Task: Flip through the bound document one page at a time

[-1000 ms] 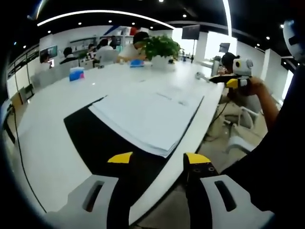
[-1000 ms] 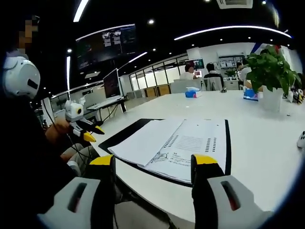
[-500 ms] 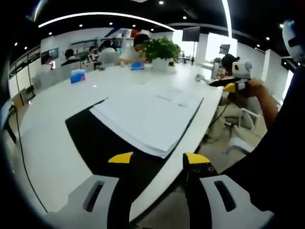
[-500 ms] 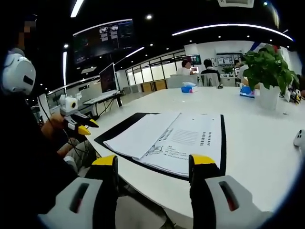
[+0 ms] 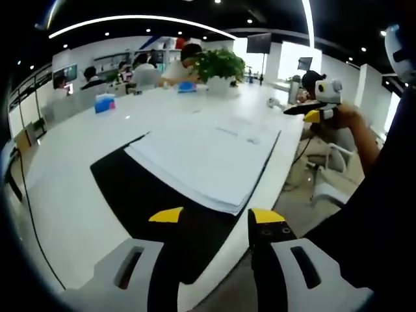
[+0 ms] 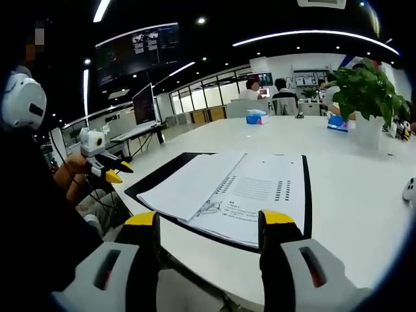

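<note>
On the surface (image 6: 364, 195) the document (image 6: 227, 192) lies open, both grippers, left (image 5: 211, 216) and right (image 6: 207, 218), apart and clear; pinch only the top page's corner.

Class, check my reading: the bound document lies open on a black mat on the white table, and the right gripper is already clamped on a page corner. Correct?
Not quite. The right gripper is open and short of the bound document, gripping nothing, as the right gripper view shows. The document does lie open on the black mat on the white table.
</note>
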`<state>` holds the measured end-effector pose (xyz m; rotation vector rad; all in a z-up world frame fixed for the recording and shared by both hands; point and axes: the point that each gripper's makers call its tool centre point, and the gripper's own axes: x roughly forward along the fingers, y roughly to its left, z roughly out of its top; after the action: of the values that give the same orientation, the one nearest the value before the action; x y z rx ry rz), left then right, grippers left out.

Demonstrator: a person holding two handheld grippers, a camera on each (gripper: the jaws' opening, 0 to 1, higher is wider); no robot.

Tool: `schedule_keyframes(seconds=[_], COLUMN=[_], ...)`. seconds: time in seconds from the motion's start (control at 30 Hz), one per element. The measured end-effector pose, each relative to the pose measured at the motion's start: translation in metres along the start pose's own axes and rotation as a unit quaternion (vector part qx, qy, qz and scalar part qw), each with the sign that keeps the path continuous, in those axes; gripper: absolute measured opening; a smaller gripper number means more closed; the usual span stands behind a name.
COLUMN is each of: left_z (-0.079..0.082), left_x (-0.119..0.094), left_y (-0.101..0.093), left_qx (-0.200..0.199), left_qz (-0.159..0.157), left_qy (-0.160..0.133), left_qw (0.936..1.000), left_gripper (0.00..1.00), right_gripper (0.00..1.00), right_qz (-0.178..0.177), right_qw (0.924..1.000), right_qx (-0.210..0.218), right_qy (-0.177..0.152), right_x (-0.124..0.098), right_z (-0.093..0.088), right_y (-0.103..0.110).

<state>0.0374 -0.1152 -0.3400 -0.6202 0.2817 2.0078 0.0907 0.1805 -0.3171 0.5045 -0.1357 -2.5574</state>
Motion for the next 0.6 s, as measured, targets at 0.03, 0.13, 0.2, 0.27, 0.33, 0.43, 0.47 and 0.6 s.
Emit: schedule_keyframes(seconds=[0.03,0.13,0.2,0.27,0.33,0.43,0.47,0.6], left_z=[0.002,0.010,0.015,0.019,0.025,0.034,0.037,0.044], left_x=[0.000,0.000,0.001,0.001,0.003,0.009,0.012,0.014], left_y=[0.000,0.000,0.000,0.001,0.003,0.005,0.004,0.000], left_qx=[0.001,0.004,0.008,0.008,0.003,-0.001,0.000,0.011], left_qz=[-0.001,-0.005,-0.006,-0.007,-0.006,-0.010,-0.011,-0.017], left_qy=[-0.005,-0.026,-0.041,-0.053,-0.067,-0.080,-0.081,-0.090], left_qw=[1.0000,0.9996,0.9991,0.9985,0.9977,0.9968,0.9966,0.9958], left_gripper=[0.40,0.40,0.40,0.40,0.40,0.40,0.40,0.40], right_gripper=[0.61,0.61,0.61,0.61,0.61,0.61,0.61,0.60], right_qz=[-0.002,-0.015,-0.022,-0.026,-0.026,-0.019,-0.018,-0.022], right_qw=[1.0000,0.9999,0.9996,0.9995,0.9995,0.9996,0.9997,0.9997], right_qx=[0.000,0.005,0.012,0.013,0.011,0.001,0.000,0.001], right_qy=[-0.001,-0.006,-0.009,-0.009,-0.012,-0.019,-0.020,-0.012], right_x=[0.000,0.000,-0.002,-0.002,-0.003,-0.005,-0.005,-0.004], right_z=[0.000,-0.001,-0.001,0.000,0.005,0.010,0.011,0.007], right_y=[-0.001,-0.006,-0.014,-0.015,-0.015,-0.012,-0.012,-0.017])
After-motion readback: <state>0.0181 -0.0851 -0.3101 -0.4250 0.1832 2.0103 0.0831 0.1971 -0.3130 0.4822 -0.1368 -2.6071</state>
